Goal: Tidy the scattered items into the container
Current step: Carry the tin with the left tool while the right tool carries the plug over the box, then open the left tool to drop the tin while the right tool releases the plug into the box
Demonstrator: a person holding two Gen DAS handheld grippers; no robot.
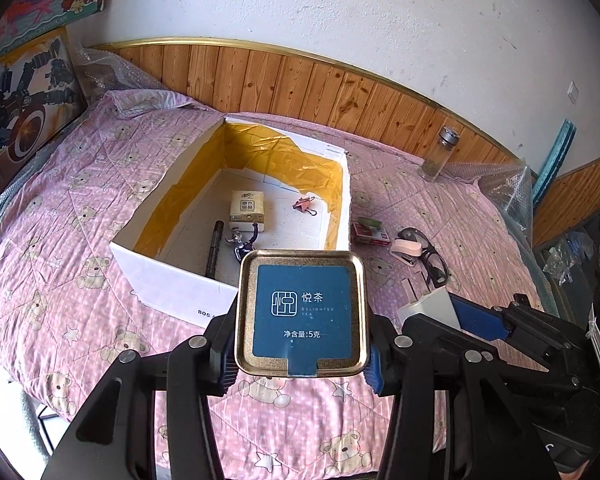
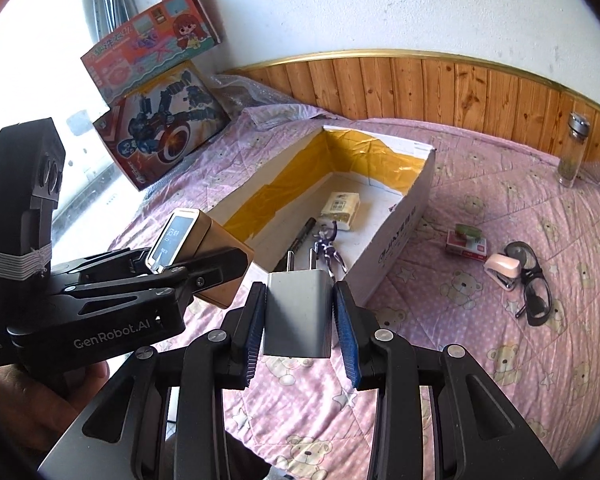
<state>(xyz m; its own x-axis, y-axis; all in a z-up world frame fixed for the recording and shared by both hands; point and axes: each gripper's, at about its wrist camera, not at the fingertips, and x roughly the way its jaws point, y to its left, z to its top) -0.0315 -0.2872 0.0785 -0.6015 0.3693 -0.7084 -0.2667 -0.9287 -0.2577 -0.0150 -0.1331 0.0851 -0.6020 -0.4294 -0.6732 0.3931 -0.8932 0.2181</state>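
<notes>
My left gripper (image 1: pixel 302 354) is shut on a gold tea tin (image 1: pixel 303 312) with a blue label, held just short of the near wall of the white cardboard box (image 1: pixel 172 280). My right gripper (image 2: pixel 300 320) is shut on a grey plug adapter (image 2: pixel 300 312), prongs pointing at the box (image 2: pixel 400 240). Inside the box lie a tissue pack (image 1: pixel 247 210), a black marker (image 1: pixel 214 248), a small figurine (image 1: pixel 244 242) and a pink binder clip (image 1: pixel 305 204). On the quilt to the right of the box lie a staple box (image 1: pixel 370 232), a pink stapler (image 1: pixel 408 250) and black glasses (image 1: pixel 432 258).
A pink bear-print quilt (image 1: pixel 80 208) covers the bed. A glass bottle (image 1: pixel 438 154) stands by the wooden wall panel at the back right. Toy boxes (image 1: pixel 24 92) lean at the left. Bubble wrap (image 1: pixel 504 188) lies at the right edge. A hand (image 2: pixel 32 400) holds the left gripper.
</notes>
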